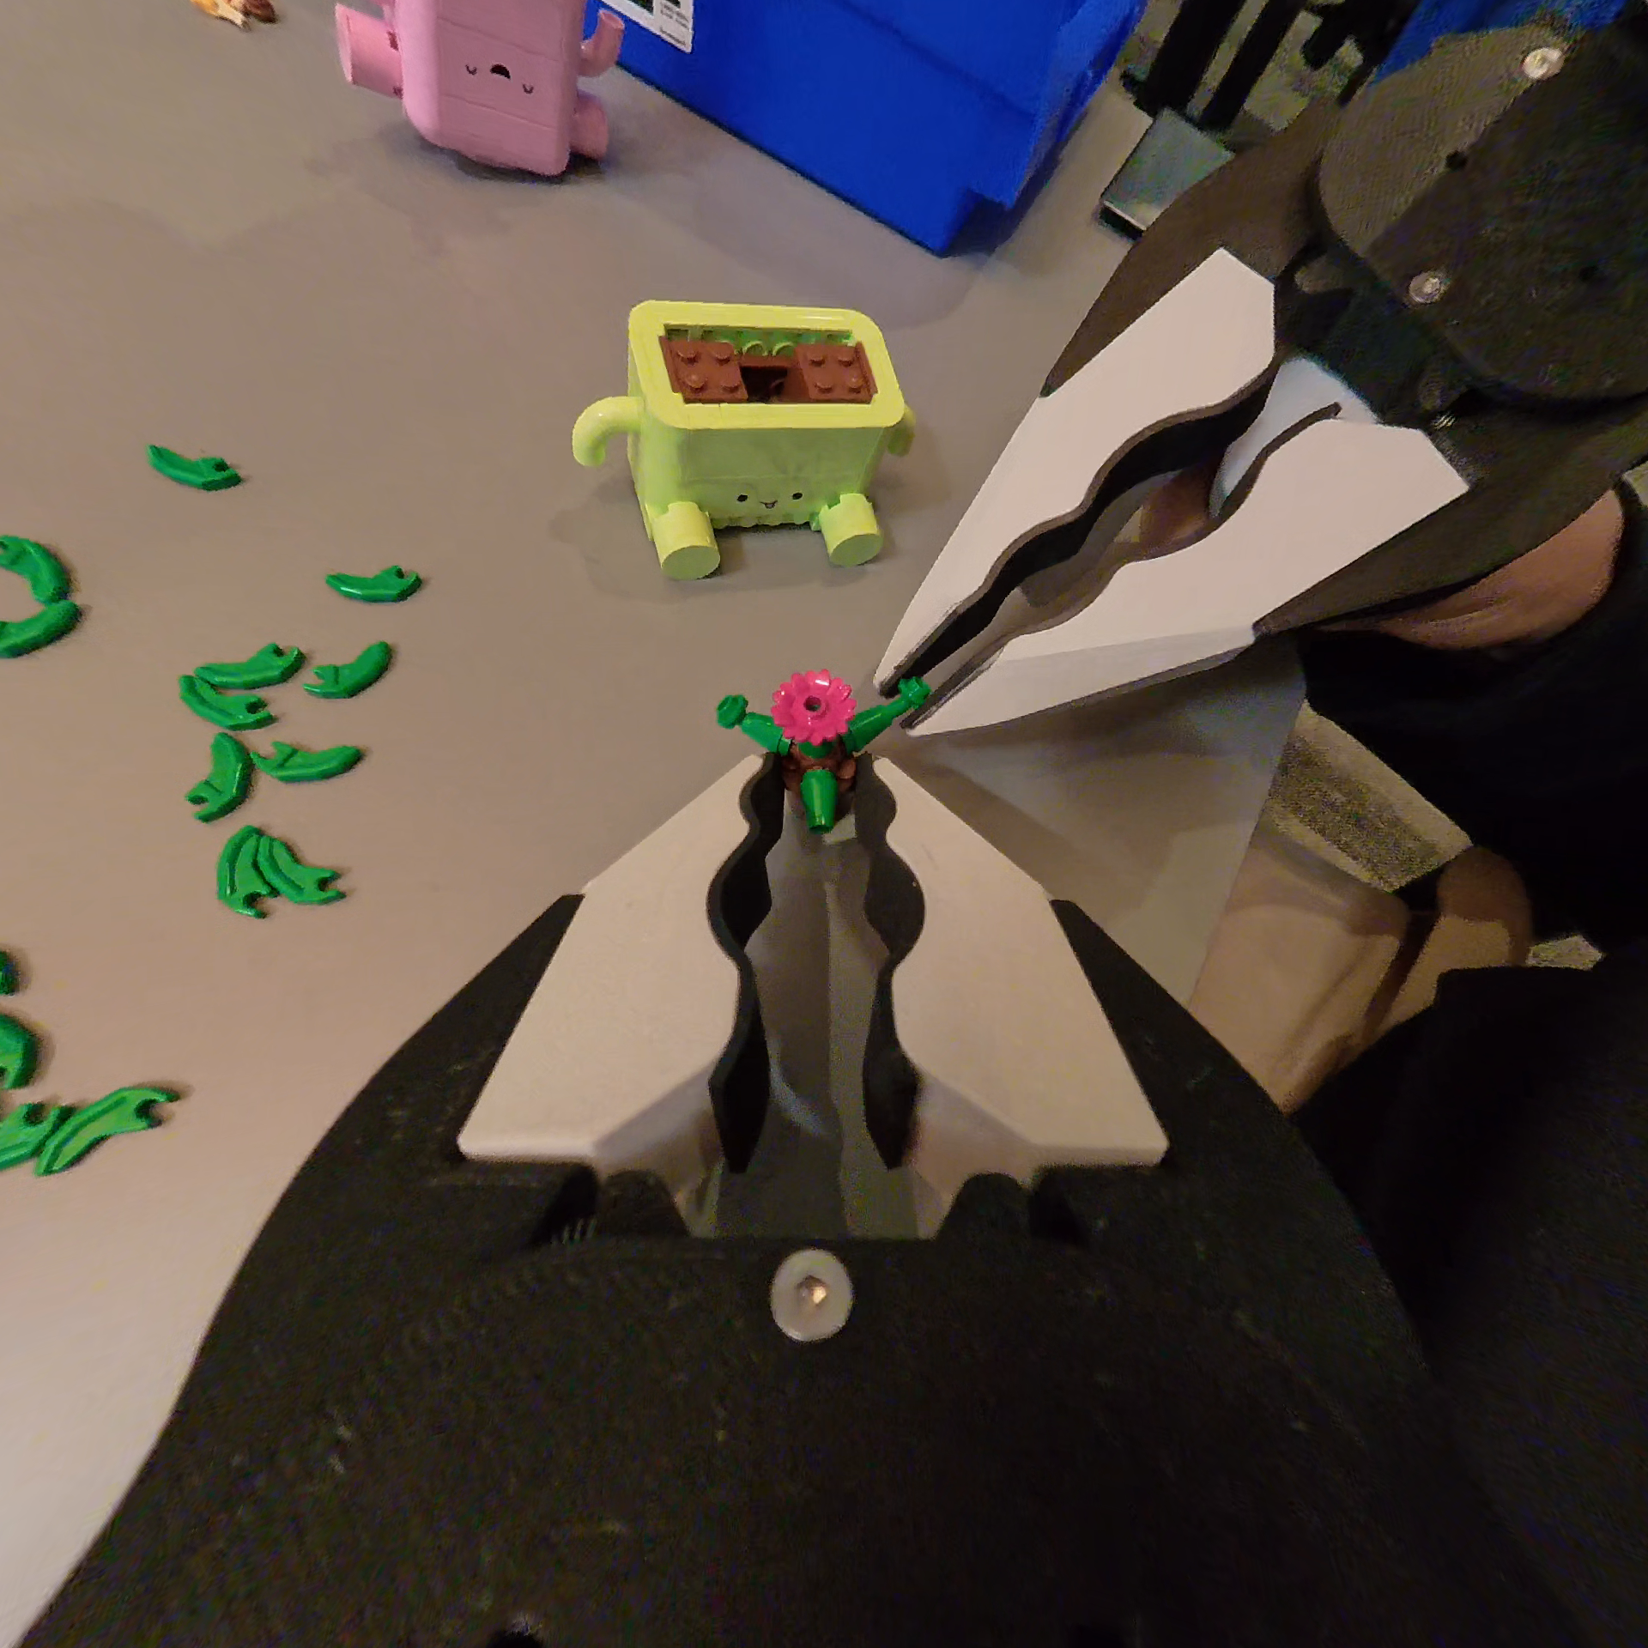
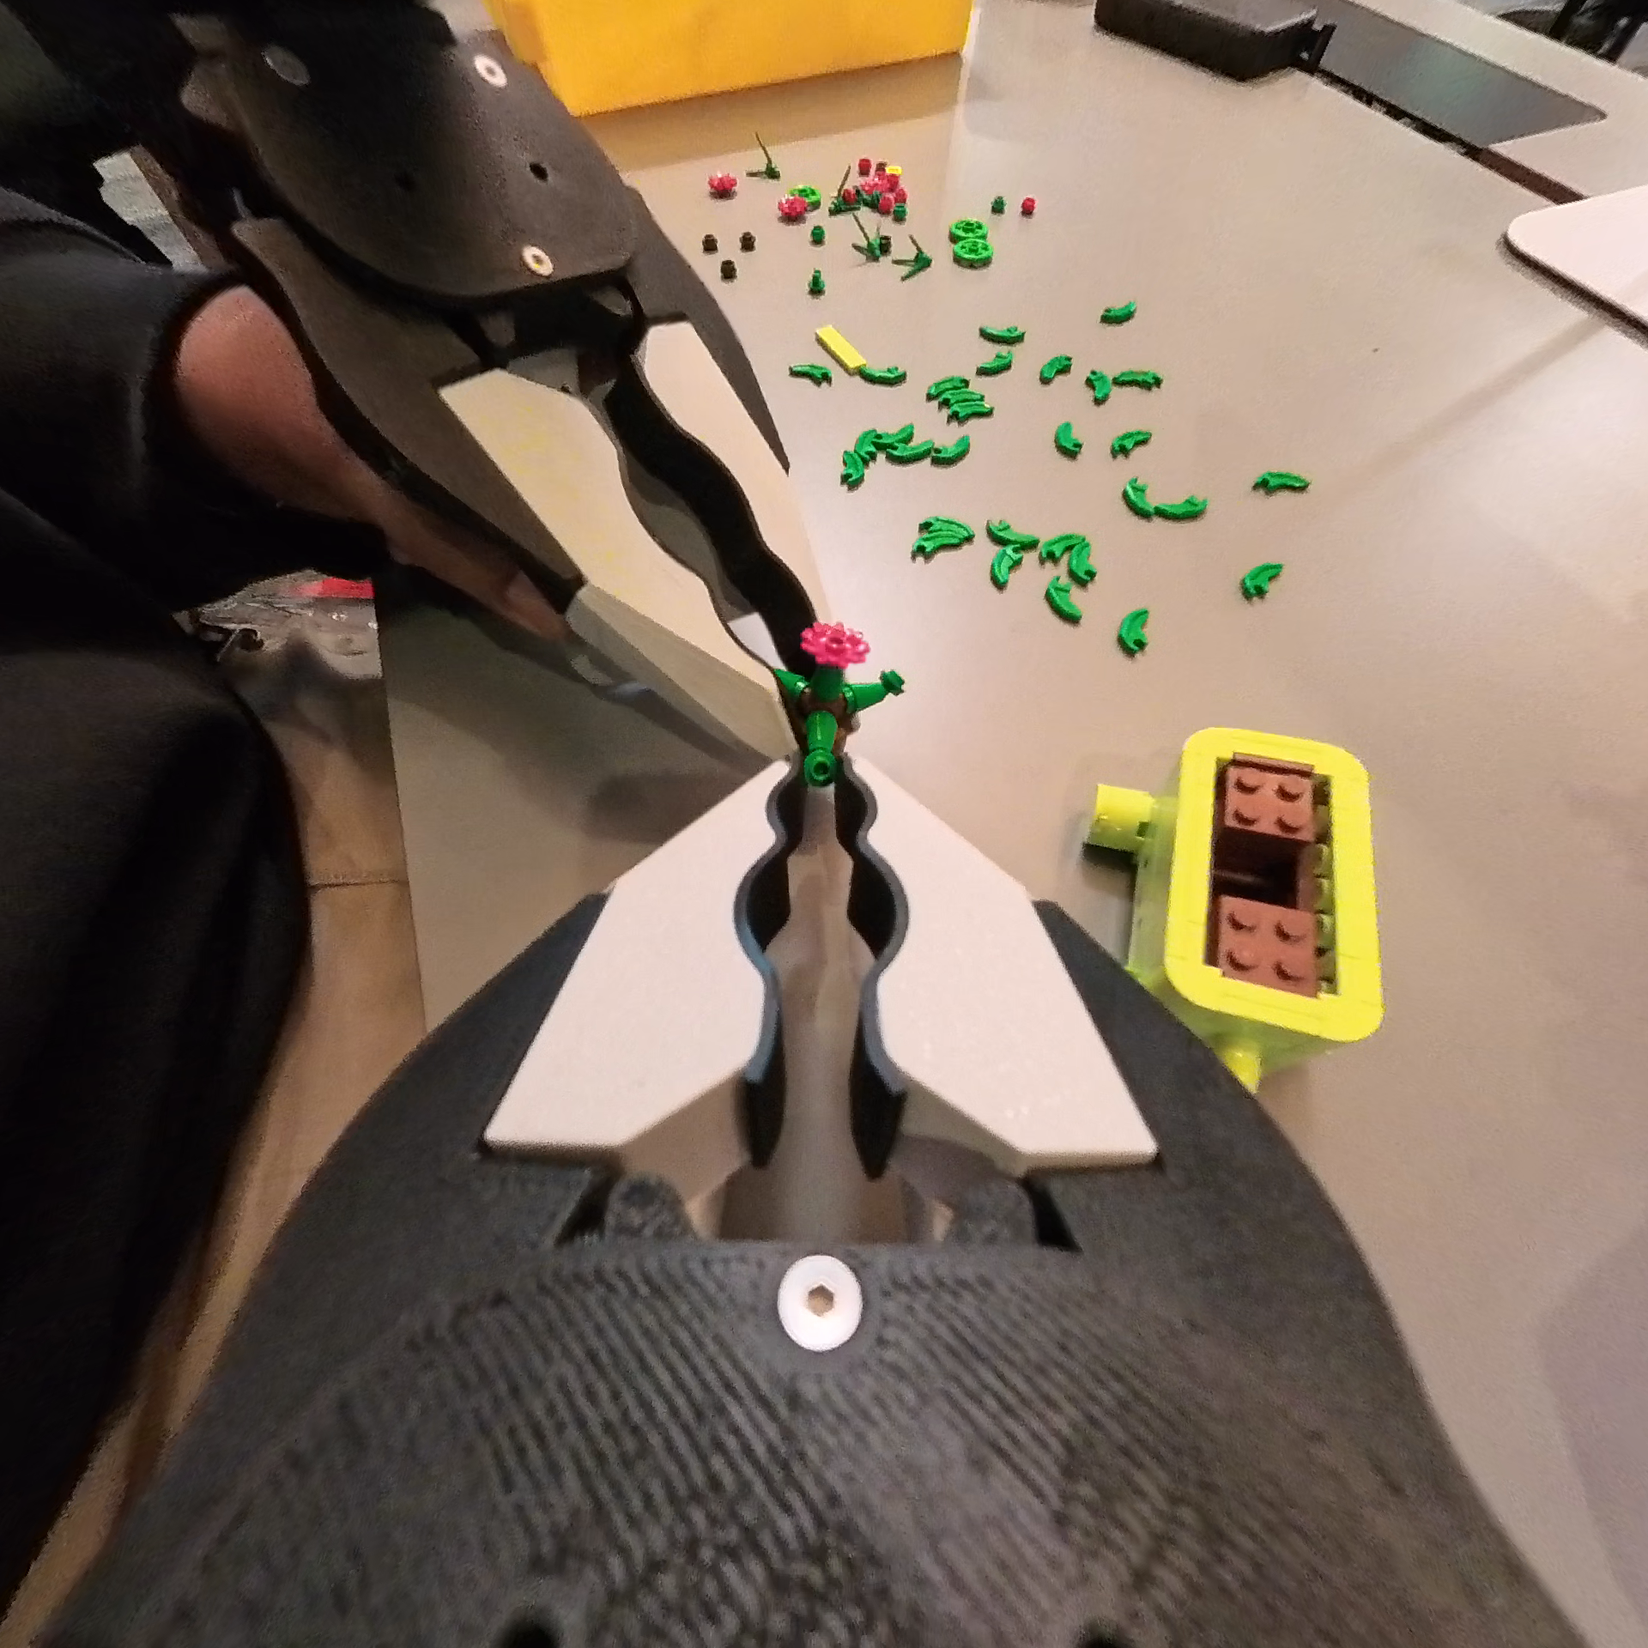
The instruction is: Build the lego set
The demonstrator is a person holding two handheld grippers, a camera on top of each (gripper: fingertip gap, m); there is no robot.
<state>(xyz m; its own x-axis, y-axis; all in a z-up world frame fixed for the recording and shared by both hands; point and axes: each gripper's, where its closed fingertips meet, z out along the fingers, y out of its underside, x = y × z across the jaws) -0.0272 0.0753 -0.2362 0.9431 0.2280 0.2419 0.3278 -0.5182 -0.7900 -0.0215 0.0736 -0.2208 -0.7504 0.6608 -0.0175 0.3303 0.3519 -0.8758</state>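
Kid: Flower piece [image 1: 810,713] first. Where is it?

Helper: It is up in the air, off the bench [image 1: 446,312], on the near side of the green pot [image 1: 758,473]. It has a pink top, a brown bottom and green arms.

Kid: Who has it?

Helper: Both. The left hand-held gripper [image 1: 816,767] is almost closed and pinches the brown bottom. The right hand-held gripper [image 1: 901,704] is almost closed too, and its tips pinch the end of one green arm.

Kid: What is the job now?

Helper: I think the arm is being pushed on or turned. Keep the left one tight and quiet. Move only the right one, slow and soft. I think a hard tug could pop the arm off, because it is so small.

Kid: Then where does it go?

Helper: My guess is the dark hole between the two brown bricks in the green pot.

Kid: Do both views show the same things?

Helper: No. The left wrist view shows a pink pot [image 1: 490,80] and a blue bin [image 1: 847,116] behind the green pot, and its little face. The right wrist view shows none of those. It shows the green pot [image 2: 1364,892] from above, many leaves [image 2: 954,397] past it, then small red and green bits [image 2: 856,196] and a yellow bin [image 2: 713,45] farther off.
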